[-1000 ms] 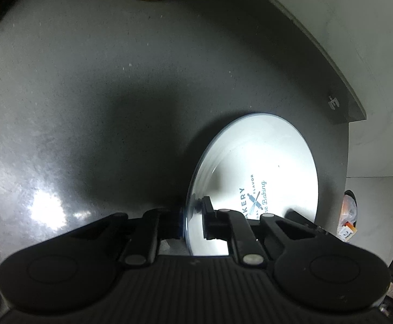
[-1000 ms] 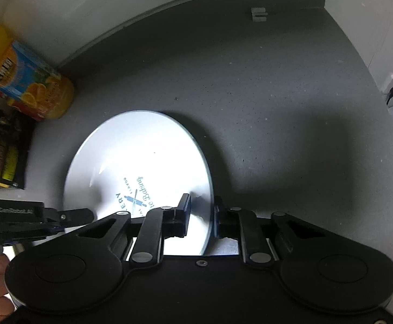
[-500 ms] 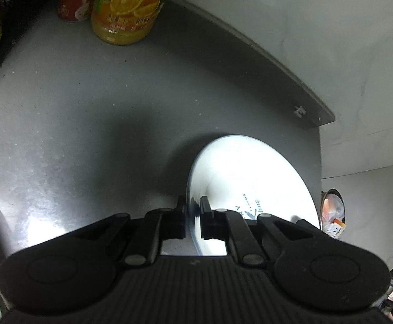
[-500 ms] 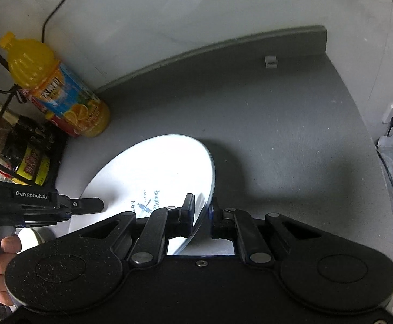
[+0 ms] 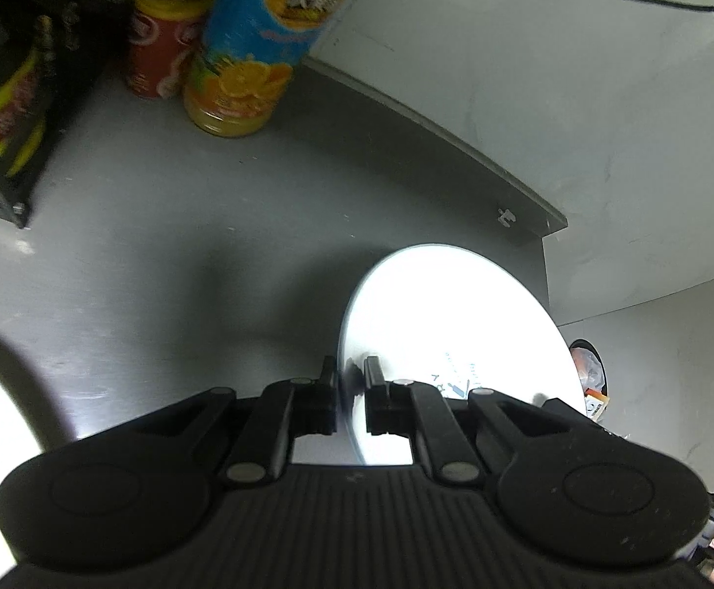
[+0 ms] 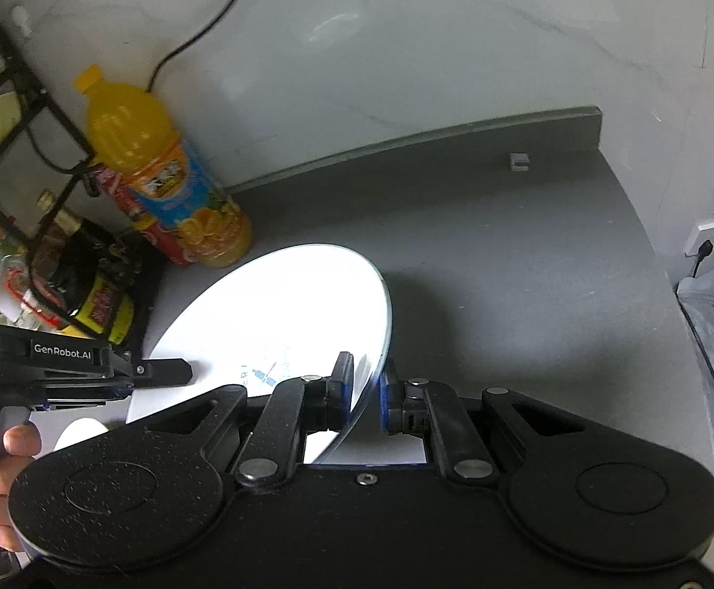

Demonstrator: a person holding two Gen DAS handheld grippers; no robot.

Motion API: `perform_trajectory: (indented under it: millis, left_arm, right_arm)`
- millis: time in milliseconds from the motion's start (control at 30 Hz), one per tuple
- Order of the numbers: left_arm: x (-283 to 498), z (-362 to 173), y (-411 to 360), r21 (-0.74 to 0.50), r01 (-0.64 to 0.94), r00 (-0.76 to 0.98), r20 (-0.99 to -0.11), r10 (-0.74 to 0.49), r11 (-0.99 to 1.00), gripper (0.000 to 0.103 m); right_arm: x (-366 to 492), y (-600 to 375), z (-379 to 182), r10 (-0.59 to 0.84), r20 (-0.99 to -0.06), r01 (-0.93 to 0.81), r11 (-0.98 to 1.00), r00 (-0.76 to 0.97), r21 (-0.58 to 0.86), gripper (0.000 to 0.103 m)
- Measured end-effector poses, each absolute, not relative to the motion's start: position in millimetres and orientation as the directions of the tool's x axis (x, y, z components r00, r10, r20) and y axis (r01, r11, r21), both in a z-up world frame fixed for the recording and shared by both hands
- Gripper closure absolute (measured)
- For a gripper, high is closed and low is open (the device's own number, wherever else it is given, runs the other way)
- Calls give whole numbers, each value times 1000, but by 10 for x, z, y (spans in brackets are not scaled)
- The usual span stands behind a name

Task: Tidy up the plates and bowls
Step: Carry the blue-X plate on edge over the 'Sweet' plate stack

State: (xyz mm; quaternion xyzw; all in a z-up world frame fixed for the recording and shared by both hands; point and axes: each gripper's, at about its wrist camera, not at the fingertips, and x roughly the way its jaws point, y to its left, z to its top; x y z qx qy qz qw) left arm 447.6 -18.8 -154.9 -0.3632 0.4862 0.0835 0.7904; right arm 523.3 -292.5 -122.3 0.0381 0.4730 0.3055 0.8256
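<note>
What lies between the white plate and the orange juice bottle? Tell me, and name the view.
Nothing: in the right wrist view only bare grey countertop separates the white plate, clamped at opposite rims by both grippers, from the orange juice bottle.

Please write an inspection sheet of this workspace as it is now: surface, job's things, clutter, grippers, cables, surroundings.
Surface: dark grey counter, bare in the middle.
Job's things: one white plate with a blue print, tilted, held at opposite rims; no bowl seen.
Clutter: orange juice bottle, red can, black wire rack with packets.
Grippers: left gripper and right gripper both shut on the plate's rim.
Cables: black cable on the wall.
Surroundings: pale wall, wall socket at right.
</note>
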Motion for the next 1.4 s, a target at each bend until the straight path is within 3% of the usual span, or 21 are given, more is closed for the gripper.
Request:
perform_trajectory:
  millis: [667, 1400]
  left_arm:
    - [3524, -1263, 622, -471, -511, 523, -834, -175, 719, 95]
    - [2523, -1562, 1069, -443, -574, 466, -868, -169, 689, 95]
  right_arm:
    - [4276, -2236, -1117, 573, -742, -494, 785, 348, 374, 93]
    - [3458, -1703, -1320, 559, -782, -486, 783, 274, 389, 93]
